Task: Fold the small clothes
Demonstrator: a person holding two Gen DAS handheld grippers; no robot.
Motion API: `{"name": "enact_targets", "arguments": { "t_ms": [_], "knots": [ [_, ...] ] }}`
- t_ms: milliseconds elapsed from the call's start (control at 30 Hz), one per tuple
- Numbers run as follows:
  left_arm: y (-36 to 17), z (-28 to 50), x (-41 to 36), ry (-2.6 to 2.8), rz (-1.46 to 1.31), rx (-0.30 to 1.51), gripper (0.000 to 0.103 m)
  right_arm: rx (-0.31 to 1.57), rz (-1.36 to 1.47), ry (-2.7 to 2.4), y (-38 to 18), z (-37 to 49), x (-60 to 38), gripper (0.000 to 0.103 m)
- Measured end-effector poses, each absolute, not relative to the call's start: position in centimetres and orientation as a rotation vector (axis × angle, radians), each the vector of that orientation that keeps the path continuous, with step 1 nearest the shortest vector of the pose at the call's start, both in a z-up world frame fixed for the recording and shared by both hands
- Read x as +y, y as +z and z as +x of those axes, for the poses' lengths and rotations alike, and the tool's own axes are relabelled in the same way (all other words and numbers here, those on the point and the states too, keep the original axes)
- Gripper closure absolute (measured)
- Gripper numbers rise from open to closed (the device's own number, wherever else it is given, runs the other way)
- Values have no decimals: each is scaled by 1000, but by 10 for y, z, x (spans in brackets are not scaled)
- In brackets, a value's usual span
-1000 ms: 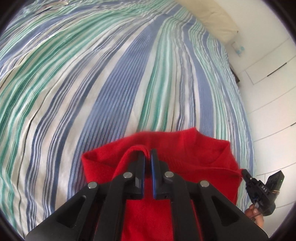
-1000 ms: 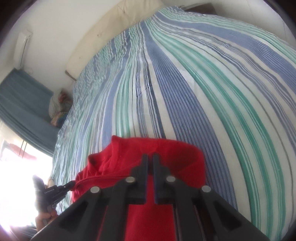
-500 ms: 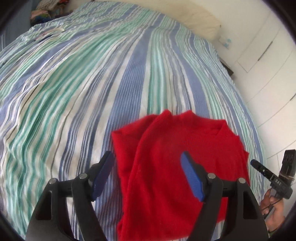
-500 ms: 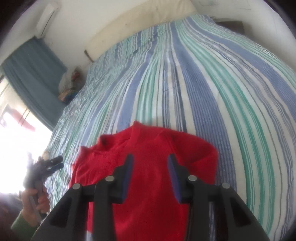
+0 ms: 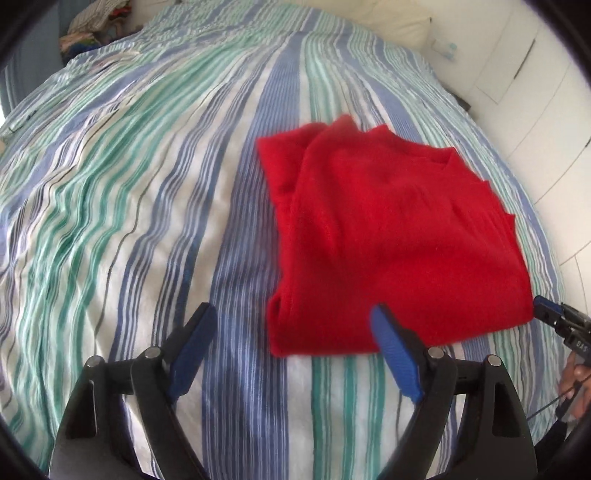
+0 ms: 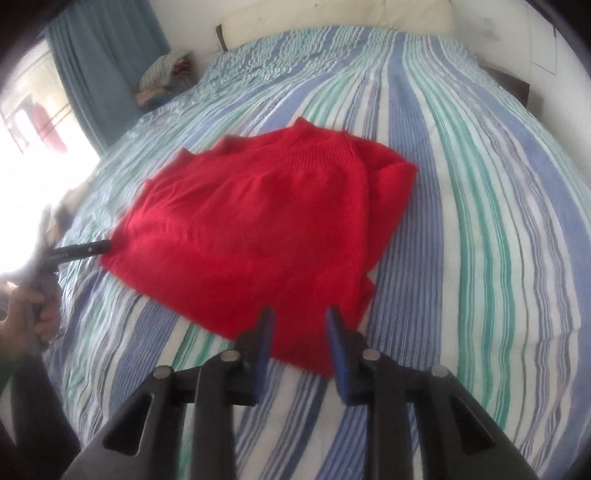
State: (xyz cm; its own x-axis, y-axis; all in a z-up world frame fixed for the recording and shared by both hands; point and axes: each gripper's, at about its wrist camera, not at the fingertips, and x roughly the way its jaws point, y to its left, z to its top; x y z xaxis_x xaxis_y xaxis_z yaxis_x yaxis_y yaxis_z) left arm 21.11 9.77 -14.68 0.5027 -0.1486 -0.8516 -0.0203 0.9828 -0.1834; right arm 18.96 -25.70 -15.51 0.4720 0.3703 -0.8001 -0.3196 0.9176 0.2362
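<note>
Counts, landmark = bed (image 5: pixel 147 221):
- red sweater (image 5: pixel 388 236): 1, folded, lying on bed, near its foot edge.
- grippers: 2. left gripper (image 5: pixel 291 350) and right gripper (image 6: pixel 299 343), both over foot edge of bed, each 2 blue-padded fingers.
- hands: 2 visible, one per gripper.
- cream headboard cushion (image 6: pixel 332 18): 1, at head of bed.
- clothes pile (image 6: pixel 166 77): 1, beside bed near head corner; item count within cannot tell.
- blue curtain (image 6: pixel 99 70): 1, beyond bed on window side.
</note>
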Motion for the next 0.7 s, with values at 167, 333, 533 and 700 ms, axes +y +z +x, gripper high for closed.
{"name": "enact_targets", "arguments": {
  "t_ms": [167,333,533,700],
  "knots": [
    [-164,184,91,-48,-169,1103,16,1085,29,406,-183,187,-240,72],
    [-148,138,69,-84,-132,1036,14,1063,88,329,-181,155,-259,70],
    [-158,120,30,-76,-74,1018,7,1002,90,314,-176,95,-259,55],
    [-180,118,20,-43,-43,1029,5,990,111,281,-196,70,-263,54]
  ]
}}
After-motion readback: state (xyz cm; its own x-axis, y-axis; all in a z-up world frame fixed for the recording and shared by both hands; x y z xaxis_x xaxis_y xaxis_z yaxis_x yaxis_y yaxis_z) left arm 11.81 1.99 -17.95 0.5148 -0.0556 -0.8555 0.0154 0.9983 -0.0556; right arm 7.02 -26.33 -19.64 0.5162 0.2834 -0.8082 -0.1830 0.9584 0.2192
